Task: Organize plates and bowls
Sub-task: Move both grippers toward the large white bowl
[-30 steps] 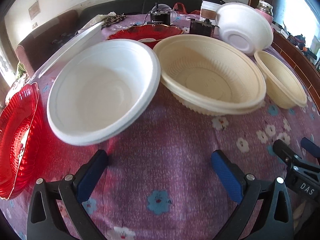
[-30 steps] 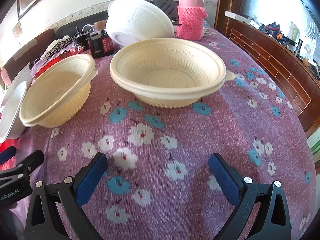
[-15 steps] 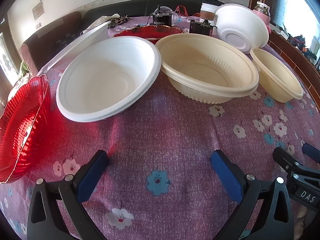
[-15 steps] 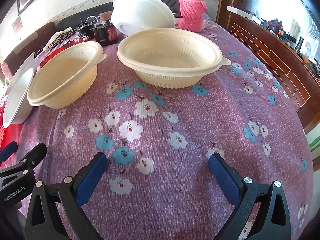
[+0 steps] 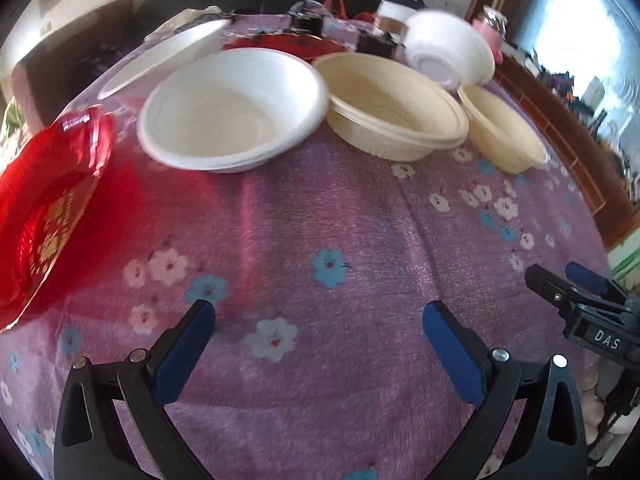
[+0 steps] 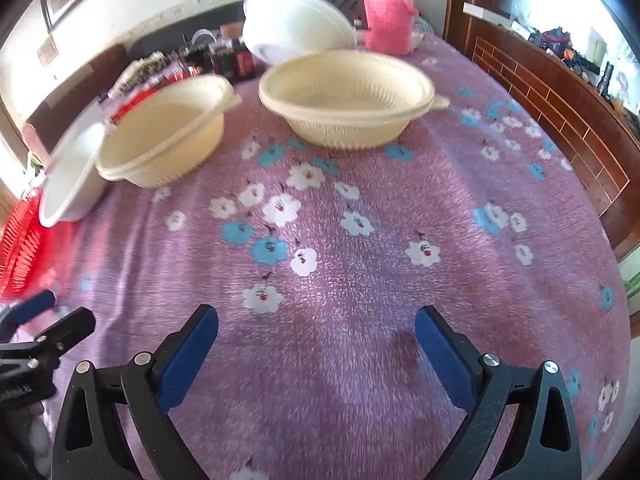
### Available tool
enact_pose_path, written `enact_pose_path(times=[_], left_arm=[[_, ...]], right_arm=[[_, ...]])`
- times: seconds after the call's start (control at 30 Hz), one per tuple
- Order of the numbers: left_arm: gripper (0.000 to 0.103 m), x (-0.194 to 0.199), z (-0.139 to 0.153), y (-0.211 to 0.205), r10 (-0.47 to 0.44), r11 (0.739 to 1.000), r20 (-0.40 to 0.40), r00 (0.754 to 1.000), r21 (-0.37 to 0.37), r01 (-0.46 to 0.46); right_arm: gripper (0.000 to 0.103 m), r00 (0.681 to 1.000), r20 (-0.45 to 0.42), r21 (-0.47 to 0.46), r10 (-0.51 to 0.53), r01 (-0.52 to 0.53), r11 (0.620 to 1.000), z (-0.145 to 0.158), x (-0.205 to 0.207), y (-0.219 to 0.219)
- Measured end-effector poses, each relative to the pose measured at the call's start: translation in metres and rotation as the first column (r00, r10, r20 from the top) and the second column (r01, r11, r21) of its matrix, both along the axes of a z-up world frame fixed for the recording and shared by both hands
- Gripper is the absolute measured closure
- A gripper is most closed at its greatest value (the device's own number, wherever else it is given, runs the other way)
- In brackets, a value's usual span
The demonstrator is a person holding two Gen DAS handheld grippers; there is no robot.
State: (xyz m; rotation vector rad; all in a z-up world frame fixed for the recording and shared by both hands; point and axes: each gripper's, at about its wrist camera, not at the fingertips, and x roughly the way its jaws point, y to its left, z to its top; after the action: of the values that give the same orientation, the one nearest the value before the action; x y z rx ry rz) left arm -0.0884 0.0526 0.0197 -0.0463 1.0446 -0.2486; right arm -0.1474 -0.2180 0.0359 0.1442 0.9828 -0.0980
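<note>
The white bowl (image 5: 234, 108) sits upright toward the far left part of the worktop (image 5: 320, 240), dead ahead of the left gripper (image 5: 318, 316) and well apart from it, its rim touching or just beside the large cream bowl (image 5: 392, 106) to its right; being round, it has no long axis to line up with, so the near rim is the obvious place to bite. The left gripper is the nearer one to it, jaws spread wide and holding nothing. The right gripper (image 6: 316, 320), jaws likewise apart and empty, faces the other cream bowl (image 6: 346, 98), which stands further toward the far right edge. A tipped white bowl (image 6: 296, 26) leans behind it at the far edge, and a red plate (image 5: 44, 208) lies at the left edge with a white plate (image 5: 164, 56) beyond. The worktop wears a purple flowered cloth, soft and slightly rumpled, with a pink-sleeved flask (image 6: 388, 12) at the far side; wood panelling and a bright window stand to the right.
</note>
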Motion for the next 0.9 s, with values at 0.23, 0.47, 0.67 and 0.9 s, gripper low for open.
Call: enact_pose_path(times=[0.23,0.47,0.67,0.9], left_arm=[[0.0,-0.014,0.024,0.037,0.113,0.994,0.114,0.987,-0.004,-0.113],[0.0,-0.041,0.061,0.048,0.17,0.979,0.345,0.923,0.046,-0.198],[0.0,-0.042,0.077,0.058,0.198,0.972,0.393,0.898,0.041,-0.232],[0.0,-0.038,0.072,0.064,0.212,0.969,0.355,0.91,0.042,-0.243]], right_arm=[[0.003,0.986,0.156,-0.046,0.066,-0.06,0.997,0.034,-0.011,0.029],[0.003,0.957,0.259,-0.119,0.13,-0.102,0.988,0.055,-0.008,0.062],[0.003,0.949,0.27,-0.141,0.165,-0.13,0.981,0.061,-0.001,0.08],[0.006,0.944,0.255,-0.077,0.21,-0.197,0.977,0.064,0.017,0.098]])
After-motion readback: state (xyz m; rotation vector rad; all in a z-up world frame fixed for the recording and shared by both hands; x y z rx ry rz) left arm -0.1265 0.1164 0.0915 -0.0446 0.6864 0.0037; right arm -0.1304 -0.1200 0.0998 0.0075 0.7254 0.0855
